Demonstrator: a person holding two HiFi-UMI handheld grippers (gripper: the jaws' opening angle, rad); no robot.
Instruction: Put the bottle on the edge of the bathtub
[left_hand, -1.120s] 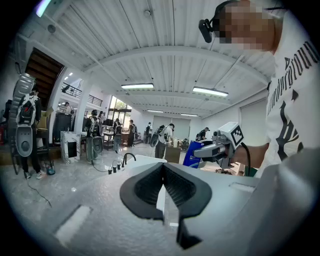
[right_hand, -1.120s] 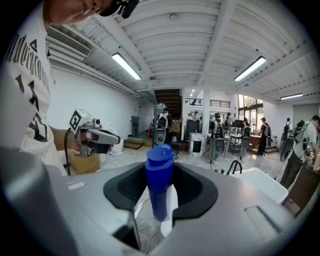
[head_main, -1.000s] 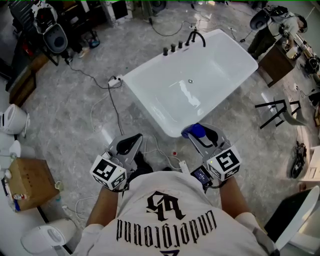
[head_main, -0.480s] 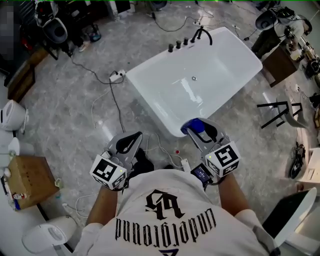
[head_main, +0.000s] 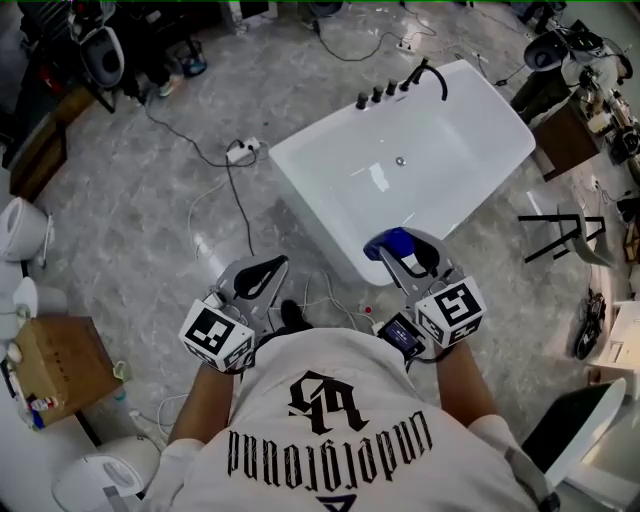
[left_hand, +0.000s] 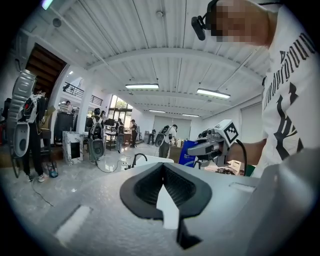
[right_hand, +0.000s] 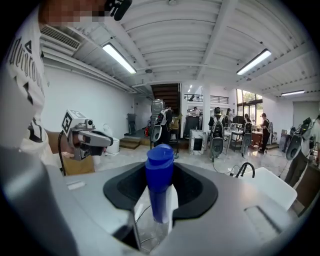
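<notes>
Right gripper view showing blue bottle clamped upright in right hand-held gripper, base hard to make out; left hand-held gripper clenched, empty.

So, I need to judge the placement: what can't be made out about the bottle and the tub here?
Lower half of the bottle: right gripper view, the jaws cover it.
Its base: head view, under the right gripper.
Its height above the bathtub edge: head view looks steeply down.
</notes>
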